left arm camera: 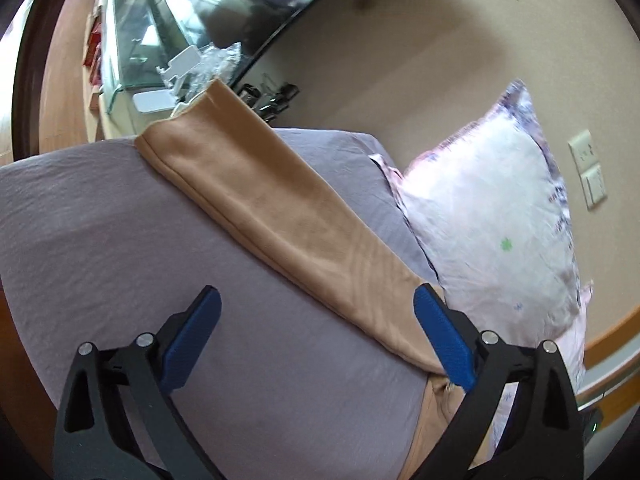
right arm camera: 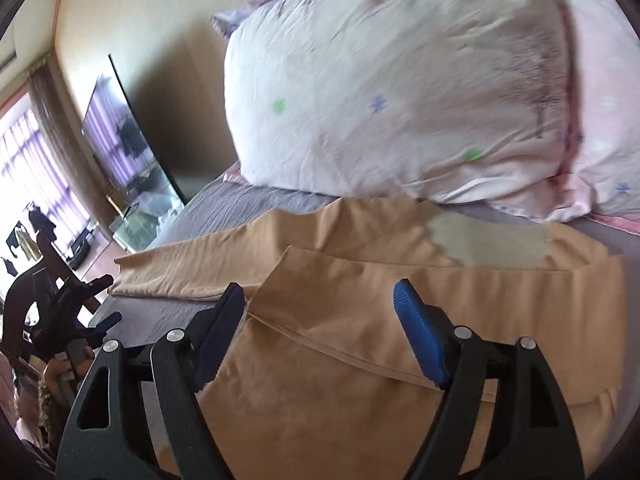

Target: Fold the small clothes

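A tan garment lies on the grey-purple bed sheet point(left arm camera: 100, 220). In the left wrist view one long tan sleeve or leg point(left arm camera: 260, 200) stretches away from me toward the far bed edge. My left gripper point(left arm camera: 316, 300) is open and empty above the sheet, its right finger by the garment's near end. In the right wrist view the garment's folded body point(right arm camera: 340, 320) lies below my right gripper point(right arm camera: 320, 292), which is open and empty just over it. The left gripper also shows at the left edge there point(right arm camera: 96, 300).
A white and pink pillow point(left arm camera: 492, 220) with small stars stands against the wall right of the garment; it fills the top of the right wrist view point(right arm camera: 400, 80). A dark TV screen point(right arm camera: 120, 136) and a glass stand point(left arm camera: 132, 40) are beyond the bed.
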A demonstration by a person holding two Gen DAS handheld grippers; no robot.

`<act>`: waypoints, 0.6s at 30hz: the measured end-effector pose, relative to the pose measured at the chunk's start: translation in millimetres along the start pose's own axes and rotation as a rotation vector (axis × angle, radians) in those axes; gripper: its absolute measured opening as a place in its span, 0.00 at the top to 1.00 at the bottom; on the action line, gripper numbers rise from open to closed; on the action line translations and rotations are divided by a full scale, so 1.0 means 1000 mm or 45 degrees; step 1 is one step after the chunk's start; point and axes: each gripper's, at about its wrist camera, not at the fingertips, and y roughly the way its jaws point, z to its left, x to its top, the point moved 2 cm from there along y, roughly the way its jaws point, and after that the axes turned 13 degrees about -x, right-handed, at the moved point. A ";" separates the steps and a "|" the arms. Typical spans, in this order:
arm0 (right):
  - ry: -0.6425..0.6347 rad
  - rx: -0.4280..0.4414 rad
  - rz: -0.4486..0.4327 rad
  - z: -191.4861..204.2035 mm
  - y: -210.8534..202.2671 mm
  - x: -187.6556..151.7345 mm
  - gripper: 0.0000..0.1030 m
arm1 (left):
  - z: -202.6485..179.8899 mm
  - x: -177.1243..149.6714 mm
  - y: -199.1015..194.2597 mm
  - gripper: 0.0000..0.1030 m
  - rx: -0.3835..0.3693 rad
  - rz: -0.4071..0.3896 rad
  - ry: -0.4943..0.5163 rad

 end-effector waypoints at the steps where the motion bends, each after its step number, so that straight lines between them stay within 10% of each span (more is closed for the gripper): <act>1: 0.021 -0.002 0.000 -0.006 -0.003 -0.001 0.23 | 0.002 0.003 0.001 0.07 0.017 -0.005 -0.024; 12: 0.167 0.112 0.050 -0.035 -0.008 -0.013 0.19 | 0.004 0.042 0.029 0.14 0.198 0.105 -0.156; 16: 0.173 0.126 0.040 -0.044 -0.014 -0.014 0.19 | 0.008 0.047 0.042 0.76 0.288 0.168 -0.140; 18: 0.190 0.121 0.027 -0.054 -0.019 -0.016 0.19 | 0.014 0.048 0.048 0.90 0.276 0.193 -0.191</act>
